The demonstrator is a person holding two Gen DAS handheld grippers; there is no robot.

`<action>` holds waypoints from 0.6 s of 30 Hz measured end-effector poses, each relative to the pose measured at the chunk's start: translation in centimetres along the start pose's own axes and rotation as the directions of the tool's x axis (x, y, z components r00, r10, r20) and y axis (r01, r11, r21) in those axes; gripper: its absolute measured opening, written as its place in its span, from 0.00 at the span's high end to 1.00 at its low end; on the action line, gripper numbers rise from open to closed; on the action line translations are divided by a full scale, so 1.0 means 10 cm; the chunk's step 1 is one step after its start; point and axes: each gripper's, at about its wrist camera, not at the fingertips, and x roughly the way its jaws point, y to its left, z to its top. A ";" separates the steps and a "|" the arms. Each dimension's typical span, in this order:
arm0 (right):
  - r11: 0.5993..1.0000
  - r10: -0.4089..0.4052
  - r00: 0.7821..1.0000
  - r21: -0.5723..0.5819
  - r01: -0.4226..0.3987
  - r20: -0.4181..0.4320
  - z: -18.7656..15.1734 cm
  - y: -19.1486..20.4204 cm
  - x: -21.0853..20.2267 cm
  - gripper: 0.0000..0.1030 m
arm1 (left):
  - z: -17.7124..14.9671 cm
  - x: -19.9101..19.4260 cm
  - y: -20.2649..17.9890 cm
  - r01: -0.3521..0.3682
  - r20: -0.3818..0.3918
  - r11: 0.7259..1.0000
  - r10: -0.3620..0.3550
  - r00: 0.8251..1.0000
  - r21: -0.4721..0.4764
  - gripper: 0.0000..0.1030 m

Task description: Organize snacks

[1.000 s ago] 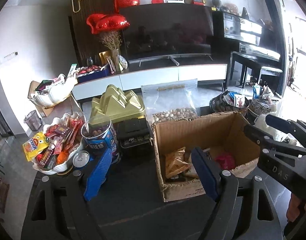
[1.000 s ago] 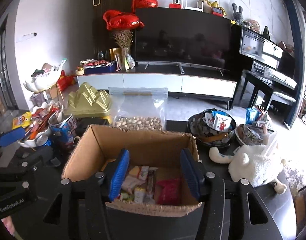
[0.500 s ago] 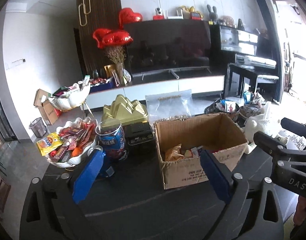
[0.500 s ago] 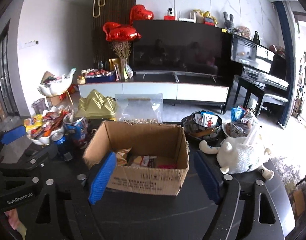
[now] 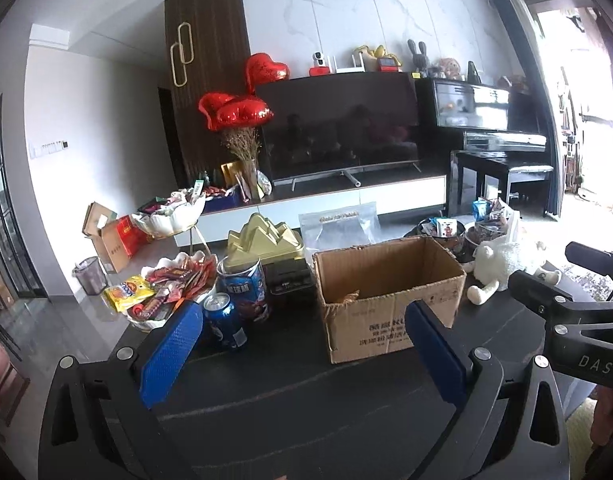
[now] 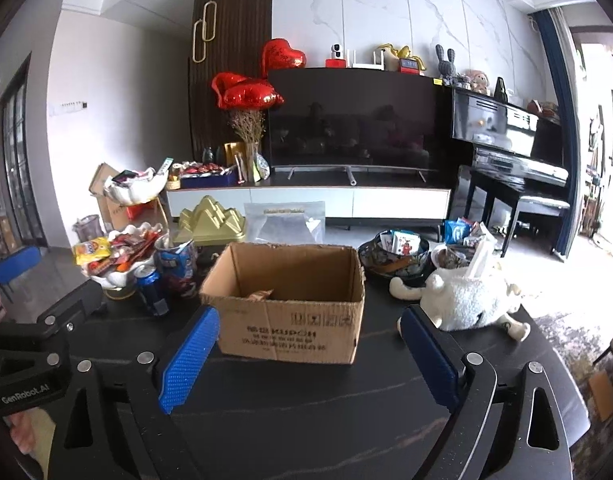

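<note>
Both tongs were held low over the near edge of the dark bench (image 6: 306, 412), pointed slightly downward at the cardboard box (image 6: 290, 320).

Left tongs (image 5: 302, 344): spread wide, released, nothing between the blue pads (image 5: 170, 356). They were aimed at the gap between the blue can (image 5: 224, 320) and the box, clear of both.

Right tongs (image 6: 306, 344): jaws were opening, nothing gripped. The box front was framed between the pads (image 6: 188, 362) but not touched.

In the left wrist view the right tool's black body was seen at the right edge, with part of a hand (image 5: 604, 420) below it. In the right wrist view the left tool was seen at lower left, with fingers (image 6: 24, 430) under it.

Task items: a few snack packets were seen inside the box, only a brown one (image 6: 260, 295) poking above the wall. More snacks were piled in the white shell bowl (image 5: 162, 292) left of the box, beside a blue tub (image 5: 244, 288). Further snacks were seen in the dark bowl (image 6: 394, 256) to the right, behind the white plush toy (image 6: 466, 300).
</note>
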 end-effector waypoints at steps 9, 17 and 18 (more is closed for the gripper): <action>1.000 0.005 1.000 0.016 -0.006 0.018 -0.19 0.02 -0.31 0.10 | -0.17 -0.31 -0.03 0.014 0.019 1.000 -0.013 1.000 -0.018 0.00; 1.000 0.010 1.000 0.024 -0.010 0.015 -0.31 0.01 -0.43 0.10 | -0.26 -0.41 -0.04 0.020 0.012 1.000 -0.020 1.000 -0.017 0.00; 1.000 0.012 1.000 0.026 -0.012 0.015 -0.33 0.02 -0.45 0.10 | -0.27 -0.41 -0.04 0.022 0.011 1.000 -0.022 1.000 -0.019 0.00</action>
